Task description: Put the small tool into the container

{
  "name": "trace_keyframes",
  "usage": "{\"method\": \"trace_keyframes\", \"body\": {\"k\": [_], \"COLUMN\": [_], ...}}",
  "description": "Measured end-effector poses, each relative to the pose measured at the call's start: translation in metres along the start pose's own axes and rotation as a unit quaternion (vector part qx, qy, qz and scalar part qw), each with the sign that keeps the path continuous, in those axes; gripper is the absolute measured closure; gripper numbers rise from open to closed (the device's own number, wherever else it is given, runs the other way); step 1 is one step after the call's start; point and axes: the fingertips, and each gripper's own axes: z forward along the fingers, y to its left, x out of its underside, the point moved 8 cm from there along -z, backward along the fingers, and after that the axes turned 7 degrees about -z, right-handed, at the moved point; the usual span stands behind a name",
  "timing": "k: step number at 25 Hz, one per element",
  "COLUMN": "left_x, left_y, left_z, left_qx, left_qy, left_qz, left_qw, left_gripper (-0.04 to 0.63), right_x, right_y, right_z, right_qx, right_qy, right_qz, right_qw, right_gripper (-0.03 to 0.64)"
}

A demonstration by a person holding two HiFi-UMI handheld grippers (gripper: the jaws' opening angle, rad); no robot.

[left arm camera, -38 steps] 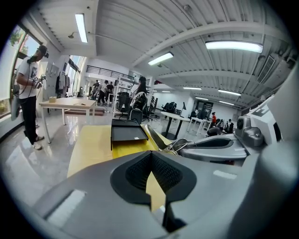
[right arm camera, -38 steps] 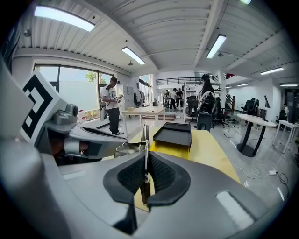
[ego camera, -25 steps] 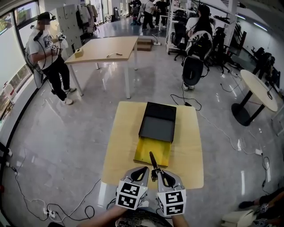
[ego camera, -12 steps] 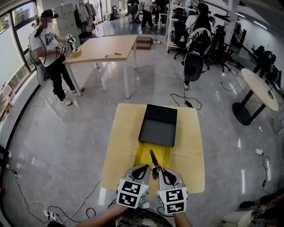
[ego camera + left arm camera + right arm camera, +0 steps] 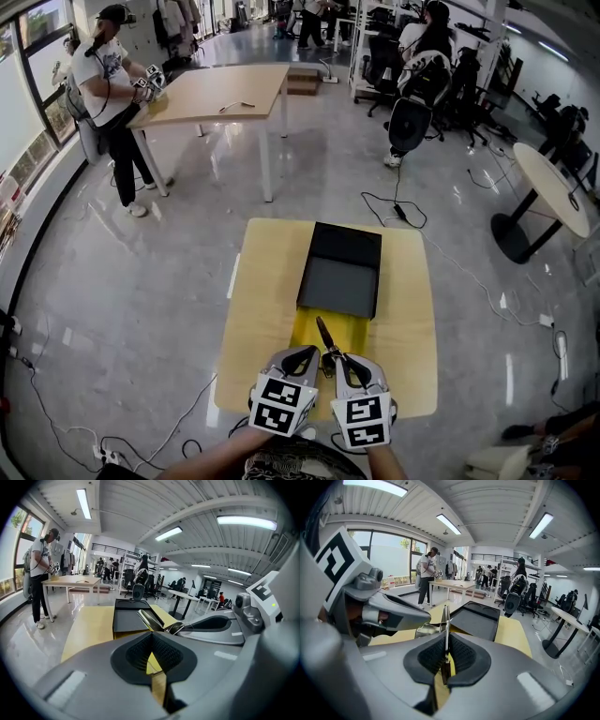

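A slim metal tool (image 5: 324, 339) sticks forward out of my right gripper (image 5: 339, 362), which is shut on it over the near part of the wooden table (image 5: 258, 300). In the right gripper view the tool (image 5: 446, 618) stands edge-on between the pads. My left gripper (image 5: 302, 358) hangs just left of it, shut with nothing held, and in its own view the tool (image 5: 152, 619) crosses just ahead of the left gripper (image 5: 151, 637). Ahead lies the black container (image 5: 343, 270), open, with a yellow tray (image 5: 319, 328) showing under its near edge.
Bare tabletop lies on both sides of the container. Beyond the table are a grey floor with cables (image 5: 441, 258), a second wooden table (image 5: 220, 94) with a person (image 5: 108, 84) beside it, office chairs (image 5: 412, 117) and a round table (image 5: 553, 192).
Both grippers and the tool stay in about the same place over the table's near end. The person at the back left has stepped closer to the far table.
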Motion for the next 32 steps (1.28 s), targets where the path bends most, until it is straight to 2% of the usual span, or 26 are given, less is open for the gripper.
{"method": "trace_keyframes", "body": {"k": [6,13,20,26,32], "left_x": [-0.025,-0.047,-0.065,-0.07,-0.068], "left_y": [0.077,0.138,0.171,0.202,0.211], "left_z": [0.011,0.03,0.068,0.069,0.078], "left_qx": [0.004,0.0,-0.004,-0.012,-0.02], "left_qy": [0.003,0.008,0.011,0.014,0.015], "left_qz": [-0.005,-0.014,-0.02,-0.025,-0.029], "left_qw": [1.0,0.9999,0.9997,0.9995,0.9993], "left_gripper": [0.578,0.578,0.578,0.578,0.578], "right_x": [-0.039,-0.062,-0.065,-0.07,-0.057], "right_y": [0.021,0.028,0.01,0.024,0.024], "right_z": [0.072,0.137,0.196,0.231,0.256], "right_qx": [0.0,-0.001,-0.007,-0.016,-0.029], "right_qy": [0.023,0.053,0.08,0.106,0.134], "right_qz": [-0.029,-0.065,-0.097,-0.128,-0.148], "right_qw": [0.999,0.996,0.992,0.986,0.979], "right_gripper": [0.608,0.609,0.609,0.609,0.607]}}
